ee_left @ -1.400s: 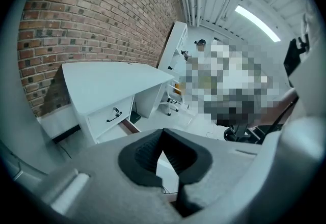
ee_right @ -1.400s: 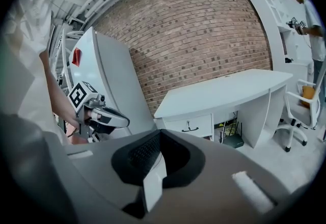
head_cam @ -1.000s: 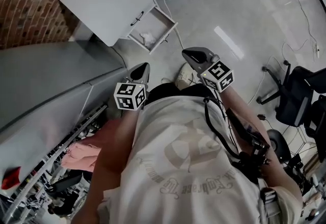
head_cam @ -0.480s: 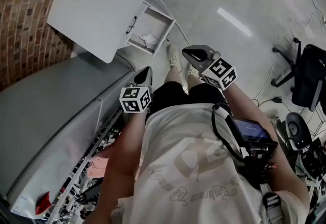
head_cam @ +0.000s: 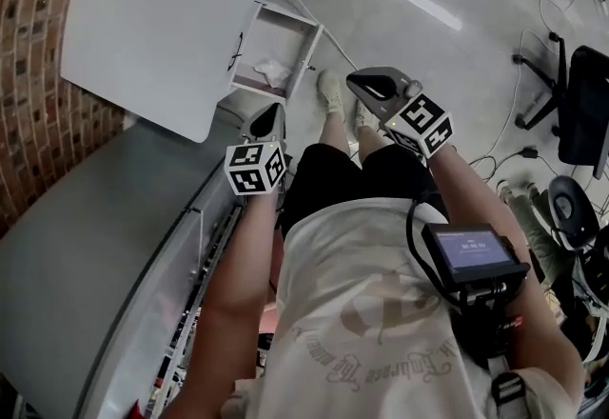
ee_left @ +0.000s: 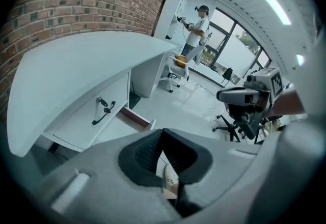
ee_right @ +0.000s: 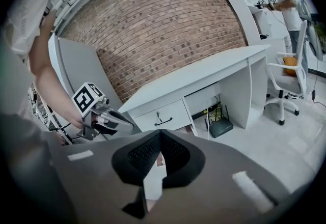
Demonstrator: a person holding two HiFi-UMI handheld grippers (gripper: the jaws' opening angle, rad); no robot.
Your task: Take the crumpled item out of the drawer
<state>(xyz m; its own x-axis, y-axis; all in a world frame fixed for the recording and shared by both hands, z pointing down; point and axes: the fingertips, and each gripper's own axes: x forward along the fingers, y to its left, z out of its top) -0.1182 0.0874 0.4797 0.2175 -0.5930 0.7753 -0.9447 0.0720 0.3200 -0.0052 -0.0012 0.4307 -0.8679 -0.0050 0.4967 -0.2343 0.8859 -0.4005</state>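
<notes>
Drawer [head_cam: 307,50] open under desk [head_cam: 162,17], crumpled item [head_cam: 272,72] inside, grey cabinet [head_cam: 105,246] beside

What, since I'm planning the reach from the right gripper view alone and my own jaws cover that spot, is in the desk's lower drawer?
Observer: The head view shows that drawer pulled out, with a crumpled white item lying inside.
Operator: Is the left gripper open for it?
Observer: No. In the left gripper view, the left gripper has its jaws together with nothing between them.
Operator: Is either gripper at the drawer yet?
Observer: No. In the head view the left gripper and the right gripper are both short of the drawer, touching nothing.
</notes>
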